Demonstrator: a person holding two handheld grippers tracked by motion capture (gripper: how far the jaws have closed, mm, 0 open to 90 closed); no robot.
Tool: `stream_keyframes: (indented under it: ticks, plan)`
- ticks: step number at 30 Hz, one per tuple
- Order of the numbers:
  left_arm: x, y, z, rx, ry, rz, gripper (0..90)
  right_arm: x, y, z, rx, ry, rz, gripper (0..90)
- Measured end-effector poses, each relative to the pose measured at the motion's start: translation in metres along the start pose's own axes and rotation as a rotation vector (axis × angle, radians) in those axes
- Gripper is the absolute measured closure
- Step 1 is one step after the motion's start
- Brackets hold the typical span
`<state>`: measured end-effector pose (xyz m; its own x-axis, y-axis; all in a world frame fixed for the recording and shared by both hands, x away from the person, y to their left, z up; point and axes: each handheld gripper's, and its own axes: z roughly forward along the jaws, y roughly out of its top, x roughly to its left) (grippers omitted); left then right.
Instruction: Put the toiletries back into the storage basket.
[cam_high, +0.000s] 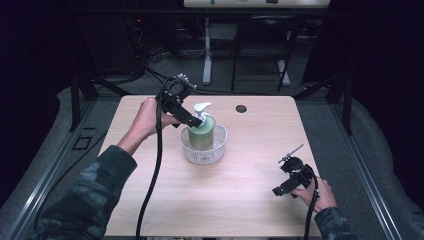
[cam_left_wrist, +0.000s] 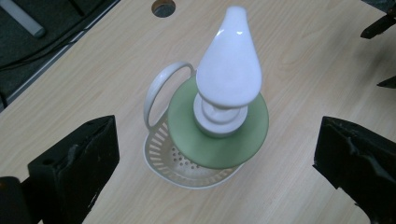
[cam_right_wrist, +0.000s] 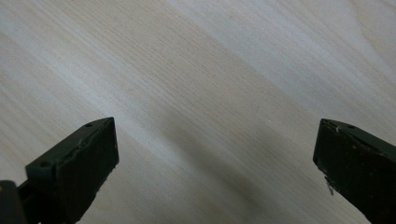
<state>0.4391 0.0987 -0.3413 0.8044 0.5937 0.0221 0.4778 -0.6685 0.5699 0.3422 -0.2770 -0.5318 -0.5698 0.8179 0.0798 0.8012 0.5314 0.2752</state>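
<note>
One pump bottle (cam_high: 201, 131), one basket (cam_high: 216, 150), two hand-held grippers.

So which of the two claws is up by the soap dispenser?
The left claw, open right beside the green soap dispenser in the white basket; the right claw sits apart.

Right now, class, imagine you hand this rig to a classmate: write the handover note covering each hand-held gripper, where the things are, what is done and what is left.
Left hand-held gripper: open, jaws standing wide on either side of the green soap bottle, not pressing on it.
Right hand-held gripper: open, holding nothing, low over bare table at the near right.
Things: the bottle with its white pump head stands upright inside the white basket at mid-table.
Done: bottle is in the basket and released.
Left: probably just draw the left hand-held gripper clear without knocking the pump.
</note>
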Motion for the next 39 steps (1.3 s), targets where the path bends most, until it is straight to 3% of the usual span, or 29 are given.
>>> stream_keyframes:
  ticks: [7, 18, 39]
  plan:
    - [-0.001, -0.021, 0.000, -0.011, 0.005, -0.019, 0.0, 0.000, 0.000, 0.000, 0.001, 0.001, 0.000, 0.0]
    - [-0.016, -0.062, 0.008, -0.016, 0.026, -0.024, 0.0, 0.000, 0.000, 0.000, 0.002, -0.003, 0.000, 0.0]
    - [-0.021, -0.137, 0.037, -0.019, 0.073, -0.115, 0.0, 0.000, 0.001, 0.002, 0.005, -0.013, -0.009, 0.0]
